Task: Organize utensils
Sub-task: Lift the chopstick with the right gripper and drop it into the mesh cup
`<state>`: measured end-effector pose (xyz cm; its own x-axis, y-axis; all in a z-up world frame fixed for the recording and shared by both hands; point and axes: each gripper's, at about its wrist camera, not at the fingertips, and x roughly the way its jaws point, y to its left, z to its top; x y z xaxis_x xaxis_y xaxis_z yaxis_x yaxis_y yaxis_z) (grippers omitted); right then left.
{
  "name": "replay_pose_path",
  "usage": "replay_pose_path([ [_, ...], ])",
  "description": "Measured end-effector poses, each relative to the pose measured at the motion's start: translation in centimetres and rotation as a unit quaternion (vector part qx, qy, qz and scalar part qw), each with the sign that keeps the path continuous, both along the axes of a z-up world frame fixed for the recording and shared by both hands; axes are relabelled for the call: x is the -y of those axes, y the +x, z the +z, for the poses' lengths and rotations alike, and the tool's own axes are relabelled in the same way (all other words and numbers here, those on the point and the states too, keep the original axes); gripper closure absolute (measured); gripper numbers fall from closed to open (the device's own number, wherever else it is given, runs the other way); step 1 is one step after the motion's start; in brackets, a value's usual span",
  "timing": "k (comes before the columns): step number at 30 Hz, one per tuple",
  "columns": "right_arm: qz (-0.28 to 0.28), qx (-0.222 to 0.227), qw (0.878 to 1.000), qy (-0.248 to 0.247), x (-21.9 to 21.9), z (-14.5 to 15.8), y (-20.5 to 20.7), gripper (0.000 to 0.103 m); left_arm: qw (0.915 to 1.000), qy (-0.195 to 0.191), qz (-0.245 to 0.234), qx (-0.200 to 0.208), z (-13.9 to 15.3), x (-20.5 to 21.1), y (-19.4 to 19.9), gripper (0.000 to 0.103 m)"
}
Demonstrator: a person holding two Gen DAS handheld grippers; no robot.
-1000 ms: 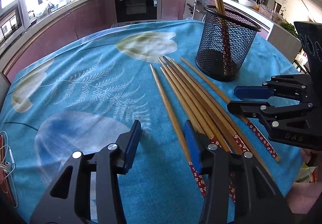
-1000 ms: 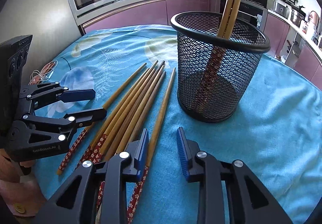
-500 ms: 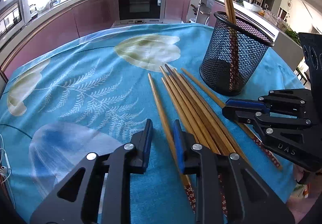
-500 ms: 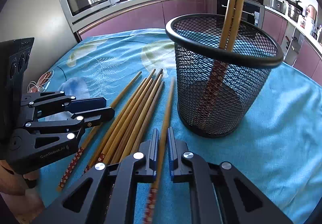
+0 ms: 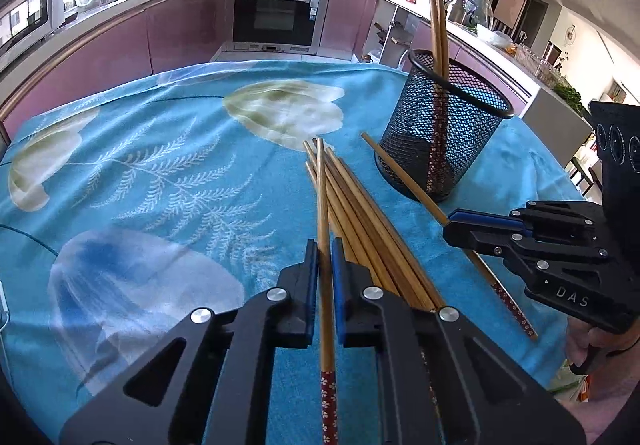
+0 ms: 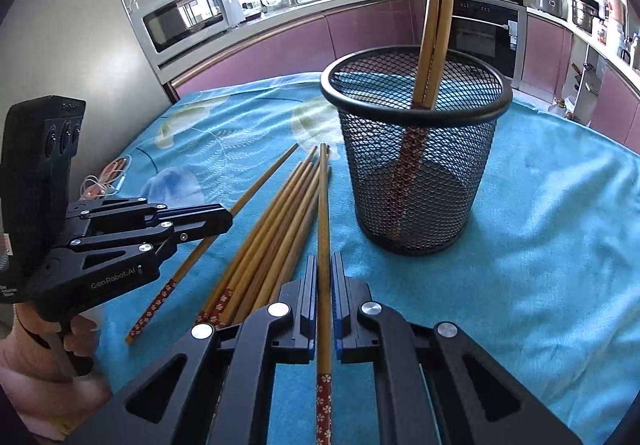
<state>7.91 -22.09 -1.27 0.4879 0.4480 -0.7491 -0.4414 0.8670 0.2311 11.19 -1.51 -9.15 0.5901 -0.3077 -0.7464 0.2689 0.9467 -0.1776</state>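
My left hand-held gripper (image 5: 325,265) is clenched on one chopstick (image 5: 323,229), its plain tip angled over the loose bundle and its red flowered end trailing back between the fingers. Bundle of chopsticks (image 5: 360,221) lies on the blue leaf-print cloth (image 5: 160,181) covering the counter, just right of the left hand-held gripper, tips fanned toward the far side. One more chopstick (image 5: 404,177) lies apart to the right of the bundle, passing close by the holder's base. My right hand-held gripper (image 6: 325,289) is clenched on another chopstick (image 6: 323,229), flowered end behind the pads. Black mesh holder (image 6: 420,181) stands upright on the cloth at far right, near the bundle, with two chopsticks (image 6: 434,17) leaning inside it, flowered ends down
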Motion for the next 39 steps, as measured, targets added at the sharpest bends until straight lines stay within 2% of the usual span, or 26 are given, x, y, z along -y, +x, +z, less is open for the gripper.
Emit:
replay_pose_path([
  [10, 0.020, 0.021, 0.999, 0.036, 0.3, 1.9, -1.3, 0.097, 0.9994, -0.024, -0.019, 0.018, 1.8, 0.1, -1.5, 0.095],
  [14, 0.020, 0.036, 0.997, 0.058, 1.1, 3.2, -1.9, 0.097, 0.9981, -0.045, -0.030, 0.029, 3.2, -0.1, -2.1, 0.095],
  [28, 0.002, 0.092, 0.991, 0.101, 3.9, 7.1, -2.6, 0.097, 0.9880, -0.106, -0.060, 0.095, 9.7, -1.0, -3.9, 0.095],
  [39, -0.008, 0.142, 0.983, 0.112, 5.6, 11.1, -1.8, 0.097, 0.9782, -0.137, -0.062, 0.144, 13.9, -0.3, -2.6, 0.096],
])
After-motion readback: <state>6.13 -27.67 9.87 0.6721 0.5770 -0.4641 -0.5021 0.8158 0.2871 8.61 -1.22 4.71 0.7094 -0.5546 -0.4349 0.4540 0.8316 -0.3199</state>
